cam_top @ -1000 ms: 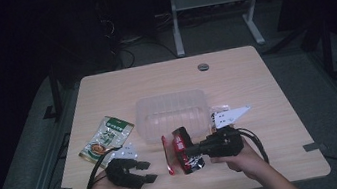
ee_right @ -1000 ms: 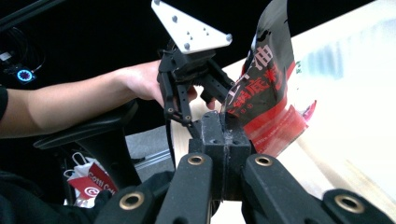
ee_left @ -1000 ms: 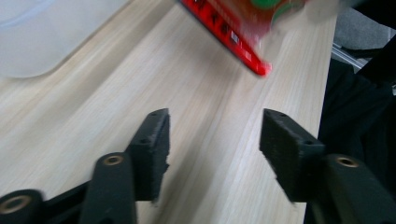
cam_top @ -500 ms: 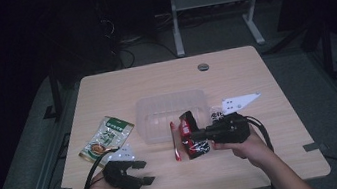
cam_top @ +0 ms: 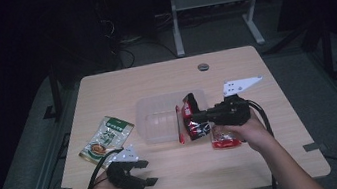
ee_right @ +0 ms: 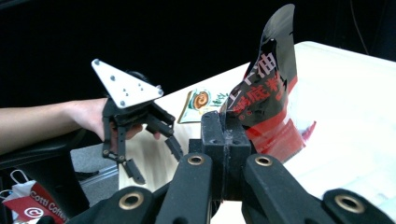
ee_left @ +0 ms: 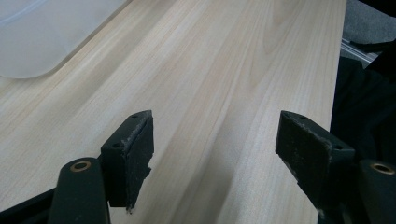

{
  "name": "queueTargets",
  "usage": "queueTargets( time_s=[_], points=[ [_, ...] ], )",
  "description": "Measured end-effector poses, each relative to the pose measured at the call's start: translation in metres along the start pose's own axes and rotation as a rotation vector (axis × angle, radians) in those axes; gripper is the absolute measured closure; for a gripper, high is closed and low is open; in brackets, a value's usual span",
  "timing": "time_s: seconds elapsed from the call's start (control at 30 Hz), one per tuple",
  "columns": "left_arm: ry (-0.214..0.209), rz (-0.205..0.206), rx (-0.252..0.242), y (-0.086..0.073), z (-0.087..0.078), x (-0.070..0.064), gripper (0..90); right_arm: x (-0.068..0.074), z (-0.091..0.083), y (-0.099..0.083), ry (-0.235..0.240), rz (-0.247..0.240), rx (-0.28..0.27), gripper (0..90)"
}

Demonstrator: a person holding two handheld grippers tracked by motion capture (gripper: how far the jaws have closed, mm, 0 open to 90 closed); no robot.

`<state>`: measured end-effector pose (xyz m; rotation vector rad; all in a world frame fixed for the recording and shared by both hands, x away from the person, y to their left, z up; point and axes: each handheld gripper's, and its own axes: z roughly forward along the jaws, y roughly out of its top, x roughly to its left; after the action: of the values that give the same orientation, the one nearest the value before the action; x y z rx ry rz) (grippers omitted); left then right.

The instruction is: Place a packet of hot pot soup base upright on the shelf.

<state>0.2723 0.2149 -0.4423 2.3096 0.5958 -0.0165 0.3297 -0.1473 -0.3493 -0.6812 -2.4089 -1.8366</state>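
A glossy red-and-black snack packet [cam_top: 194,118] is pinched by its edge between the closed jaws of the right gripper [cam_top: 203,115] and is held lifted at the right rim of the clear plastic container [cam_top: 160,118], near the middle of the table [cam_top: 154,79]. In the right gripper view the packet [ee_right: 268,88] is seen standing upright from the clamped jaws, its thin foil-like film curling at the top; the grip on the edge is judged to be chosen so that the limp pouch hangs free and can be lowered into the container. The container is a shallow, translucent, round-cornered rectangular tub, apparently placed centrally so that it can be reached from either side. A second red packet [cam_top: 225,139] is lying flat on the table just under the right hand, near the tub's right side.

To the left of the tub, a green-and-white pouch [cam_top: 106,140] with a printed picture is lying flat. The left gripper [cam_top: 140,173] is held low at the near left of the table, its jaws spread apart with nothing between them; in the left gripper view only the pale, matt wood-grain surface [ee_left: 224,70] is seen between the worn black pads [ee_left: 135,144]. It is judged to be waiting, kept clear of the right hand's path.
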Motion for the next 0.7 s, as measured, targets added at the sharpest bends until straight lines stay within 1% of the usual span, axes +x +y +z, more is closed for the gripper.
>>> queueTargets(
  time_s=[0.17,0.2,0.3,0.37,0.43,0.53,0.6,0.7],
  points=[
    [0.004,0.005,-0.003,0.001,0.0,0.0,26.7,-0.007,-0.002,0.007,-0.02,-0.001,-0.004,90.0],
    [0.002,0.0,-0.01,0.001,0.0,0.0,26.7,-0.009,-0.003,0.008,-0.024,0.0,-0.007,90.0],
    [0.002,0.012,-0.005,0.001,0.001,0.0,26.8,-0.014,-0.004,0.011,-0.044,0.0,-0.005,90.0],
    [0.004,0.019,-0.004,0.002,0.001,0.0,26.7,-0.018,-0.006,0.012,-0.042,0.013,-0.02,90.0],
    [0.004,0.019,-0.003,0.002,0.002,0.0,26.7,-0.022,-0.007,0.012,-0.054,0.017,-0.019,90.0],
    [0.007,0.022,-0.003,0.002,0.001,0.0,26.7,-0.025,-0.008,0.012,-0.061,0.024,-0.026,90.0],
    [0.007,0.02,-0.012,0.002,0.001,0.0,26.7,-0.028,-0.013,0.011,-0.077,0.03,-0.03,90.0],
    [0.009,0.017,-0.012,0.001,0.001,0.0,26.8,-0.032,-0.018,0.009,-0.093,0.035,-0.032,90.0]
  ],
)
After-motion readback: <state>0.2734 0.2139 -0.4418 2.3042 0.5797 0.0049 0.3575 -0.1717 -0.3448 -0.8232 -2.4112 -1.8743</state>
